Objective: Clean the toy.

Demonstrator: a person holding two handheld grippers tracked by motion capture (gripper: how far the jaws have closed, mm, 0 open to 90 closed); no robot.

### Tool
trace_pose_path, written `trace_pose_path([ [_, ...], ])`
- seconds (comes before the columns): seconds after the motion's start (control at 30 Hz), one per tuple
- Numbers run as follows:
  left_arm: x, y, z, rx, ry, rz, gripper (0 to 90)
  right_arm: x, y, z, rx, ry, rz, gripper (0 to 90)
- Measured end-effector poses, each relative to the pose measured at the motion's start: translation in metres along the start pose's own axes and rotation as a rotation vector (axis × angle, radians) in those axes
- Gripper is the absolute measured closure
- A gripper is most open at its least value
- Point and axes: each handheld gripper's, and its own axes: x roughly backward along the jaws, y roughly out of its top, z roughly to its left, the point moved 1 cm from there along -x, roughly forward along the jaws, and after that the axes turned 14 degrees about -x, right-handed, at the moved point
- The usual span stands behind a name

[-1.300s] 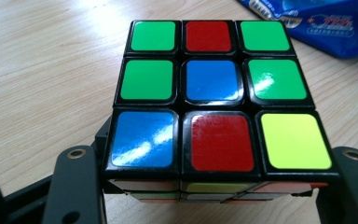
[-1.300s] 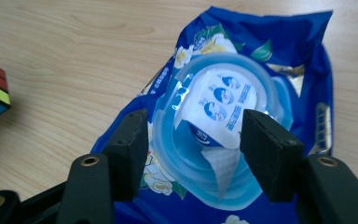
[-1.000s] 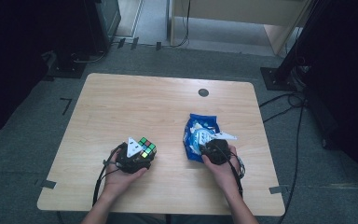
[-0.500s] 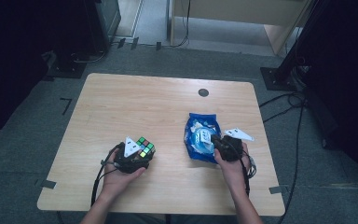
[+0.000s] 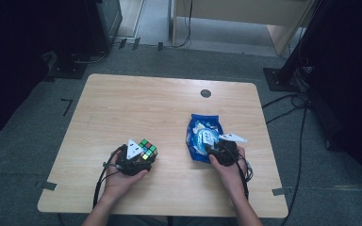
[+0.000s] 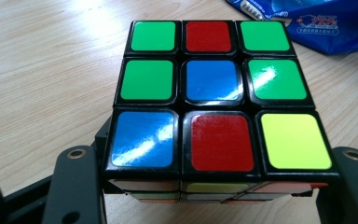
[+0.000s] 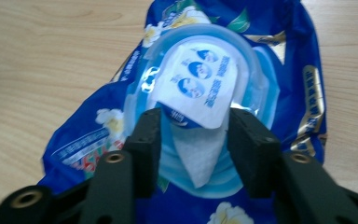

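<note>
On the counter (image 5: 122,103) near our side, our left claw (image 6: 205,186) pinches a puzzle cube (image 6: 214,93); our right claw (image 7: 193,140), spread, straddles a wipe (image 7: 198,154) poking from the wipes pack (image 5: 202,136). Pulling might drag the whole light pack.

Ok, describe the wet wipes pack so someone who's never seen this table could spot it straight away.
On the wooden table, look to the near right, just ahead of the person's right hand. The wipes pack lies flat there with the right gripper at its flap. Unlike the hard, multicoloured puzzle cube at the left, it is a soft, crinkly blue pouch with a white label.
</note>
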Motion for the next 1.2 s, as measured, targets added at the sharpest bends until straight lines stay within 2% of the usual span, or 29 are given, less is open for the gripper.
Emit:
trace_pose_path([
  [0.1, -0.001, 0.000, 0.001, 0.006, 0.004, -0.001, 33.9, -0.002, 0.001, -0.002, 0.003, -0.017, 0.012, 69.2],
  [0.23, -0.002, 0.000, 0.000, 0.006, 0.001, 0.001, 34.0, -0.004, 0.000, -0.003, 0.041, -0.061, 0.012, 83.0],
  [0.33, -0.002, 0.000, -0.001, 0.002, 0.002, 0.004, 34.0, -0.003, 0.001, -0.005, 0.051, -0.060, -0.011, 89.6],
  [0.5, -0.002, 0.000, -0.001, 0.001, 0.004, 0.002, 34.0, 0.011, 0.008, -0.009, 0.013, -0.018, -0.101, 90.0],
  [0.7, -0.003, -0.001, -0.001, 0.009, 0.004, 0.003, 34.0, 0.028, 0.016, -0.010, -0.009, 0.089, -0.209, 90.0],
  [0.87, -0.004, -0.001, -0.001, 0.006, 0.003, 0.005, 33.9, 0.035, 0.021, -0.007, 0.008, 0.115, -0.254, 90.0],
  [1.03, -0.005, -0.001, -0.003, 0.006, 0.003, 0.006, 34.0, 0.037, 0.026, -0.009, -0.009, 0.131, -0.266, 90.0],
  [1.13, -0.005, -0.001, -0.003, 0.004, 0.003, 0.007, 34.0, 0.041, 0.027, -0.008, -0.001, 0.143, -0.303, 90.0],
  [1.17, -0.005, -0.001, -0.003, 0.006, 0.002, 0.007, 34.0, 0.042, 0.027, -0.008, 0.010, 0.145, -0.317, 90.0],
  [1.2, -0.005, -0.001, -0.003, 0.006, 0.002, 0.007, 34.0, 0.041, 0.027, -0.008, 0.016, 0.127, -0.312, 90.0],
])
